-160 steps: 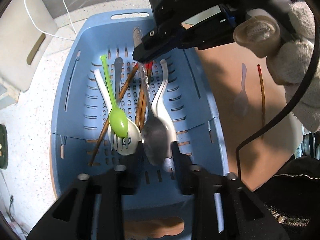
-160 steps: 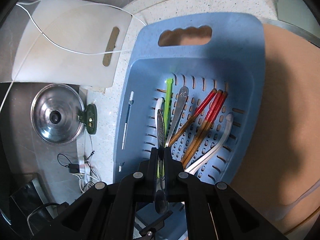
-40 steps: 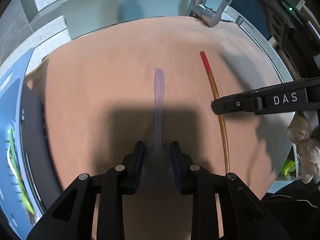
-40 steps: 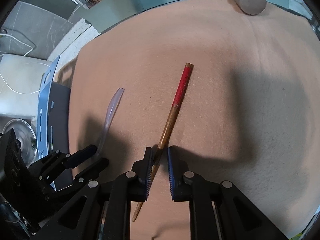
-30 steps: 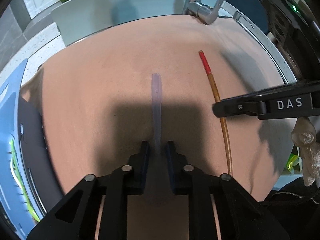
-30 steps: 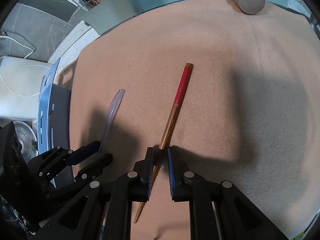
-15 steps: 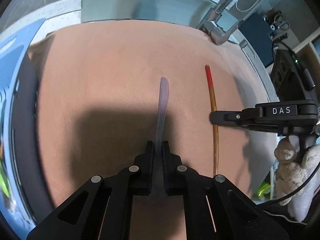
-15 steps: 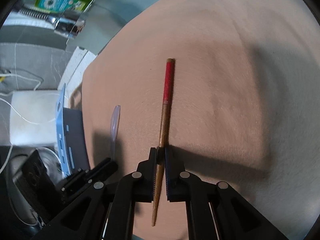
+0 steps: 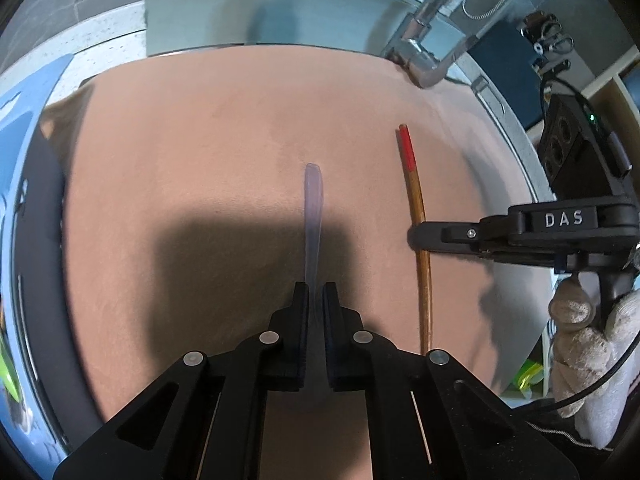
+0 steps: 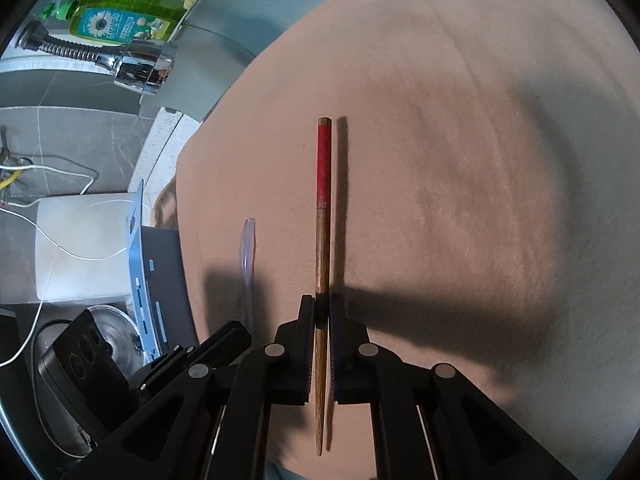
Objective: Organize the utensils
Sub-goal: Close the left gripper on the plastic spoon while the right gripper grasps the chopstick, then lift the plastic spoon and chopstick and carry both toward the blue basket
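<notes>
My left gripper [image 9: 316,292] is shut on a clear plastic spoon [image 9: 313,208], whose handle sticks out ahead over the tan mat [image 9: 200,140]. To its right a wooden chopstick with a red end [image 9: 416,208] is clamped by my right gripper [image 9: 418,235], which reaches in from the right. In the right wrist view the right gripper [image 10: 322,308] is shut on the chopstick [image 10: 323,216], with the red end pointing away and the thin tip trailing back between the fingers. The spoon handle [image 10: 248,248] shows to its left, beside the left gripper [image 10: 224,340].
A blue drainer basket [image 9: 24,128] lies past the mat's left edge. A tap [image 9: 424,56] and sink rim stand at the back. A green soap bottle [image 10: 116,16] and sprayer head [image 10: 144,66] are far left, with a white board [image 10: 80,248]. A gloved hand [image 9: 588,344] holds the right gripper.
Both grippers have closed from loosely straddling onto their utensils, the left on the spoon and the right on the chopstick. Both have rolled, so each utensil now points straight ahead.
</notes>
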Action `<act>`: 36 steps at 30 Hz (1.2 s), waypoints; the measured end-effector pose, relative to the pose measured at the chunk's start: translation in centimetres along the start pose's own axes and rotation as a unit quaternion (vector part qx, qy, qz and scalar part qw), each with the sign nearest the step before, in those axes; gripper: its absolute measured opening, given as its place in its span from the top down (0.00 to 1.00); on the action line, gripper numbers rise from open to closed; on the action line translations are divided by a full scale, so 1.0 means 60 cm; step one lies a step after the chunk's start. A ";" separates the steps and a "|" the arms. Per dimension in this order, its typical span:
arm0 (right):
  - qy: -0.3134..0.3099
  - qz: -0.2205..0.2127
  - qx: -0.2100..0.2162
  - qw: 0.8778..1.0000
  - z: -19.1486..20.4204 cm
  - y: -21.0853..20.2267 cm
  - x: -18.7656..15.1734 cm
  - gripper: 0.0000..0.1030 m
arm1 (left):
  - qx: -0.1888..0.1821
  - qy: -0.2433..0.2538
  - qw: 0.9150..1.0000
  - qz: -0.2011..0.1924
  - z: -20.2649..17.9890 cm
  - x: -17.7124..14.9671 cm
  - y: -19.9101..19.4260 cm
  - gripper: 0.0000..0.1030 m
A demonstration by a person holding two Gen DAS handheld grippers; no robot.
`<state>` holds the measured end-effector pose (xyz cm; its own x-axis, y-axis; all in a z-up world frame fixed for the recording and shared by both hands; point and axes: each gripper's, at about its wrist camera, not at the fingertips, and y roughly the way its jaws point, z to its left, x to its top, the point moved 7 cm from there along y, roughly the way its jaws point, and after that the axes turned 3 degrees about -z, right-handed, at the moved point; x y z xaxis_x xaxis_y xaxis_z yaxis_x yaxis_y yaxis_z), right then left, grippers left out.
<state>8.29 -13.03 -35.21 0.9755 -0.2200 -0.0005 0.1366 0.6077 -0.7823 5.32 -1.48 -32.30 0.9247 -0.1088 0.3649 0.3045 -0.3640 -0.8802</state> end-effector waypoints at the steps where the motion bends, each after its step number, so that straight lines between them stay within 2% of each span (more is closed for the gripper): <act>1: 0.002 0.000 0.000 1.000 -0.002 0.000 0.000 0.94 | 0.008 0.012 1.000 0.004 -0.003 0.000 0.001 0.95; 3: 0.005 0.000 0.000 1.000 -0.004 -0.001 0.000 0.94 | 0.033 0.019 0.999 0.009 0.000 0.002 0.006 0.92; 5: 0.003 -0.002 0.001 1.000 -0.004 -0.004 0.000 0.94 | 0.039 0.019 0.999 0.021 0.002 -0.001 0.011 0.87; 7: 0.000 -0.002 0.001 1.000 -0.002 -0.005 -0.001 0.94 | 0.048 0.037 0.998 0.029 -0.008 0.002 0.016 0.82; 10: -0.005 -0.001 0.001 1.000 0.002 -0.002 -0.002 0.94 | 0.079 0.094 0.992 0.029 -0.028 0.008 0.029 0.82; 11: -0.006 -0.001 0.001 1.000 0.002 -0.001 -0.003 0.94 | 0.079 0.098 0.992 0.028 -0.029 0.010 0.031 0.83; 13: -0.006 0.000 0.001 1.000 0.003 0.001 -0.004 0.94 | 0.073 0.101 0.992 0.025 -0.027 0.015 0.033 0.88; 15: -0.007 0.001 0.002 1.000 0.002 0.003 -0.006 0.94 | 0.056 0.076 0.995 0.025 -0.013 0.017 0.030 0.95; 17: -0.007 0.001 0.002 1.000 0.000 0.003 -0.007 0.94 | 0.044 0.059 0.997 0.025 -0.006 0.016 0.027 0.95; 27: -0.009 -0.012 -0.001 1.000 0.000 -0.008 0.002 0.94 | 0.024 0.049 0.999 -0.006 -0.025 0.009 -0.009 0.95; 36: -0.033 -0.017 0.003 0.999 0.039 -0.006 0.009 0.94 | 0.026 0.039 0.998 -0.029 -0.012 0.022 -0.037 0.95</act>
<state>9.18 -11.58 -33.43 0.9794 -0.1903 0.0681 0.1717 0.6053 -0.7773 5.71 -1.50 -29.61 0.8854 -0.1607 0.4361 0.3703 -0.3231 -0.8709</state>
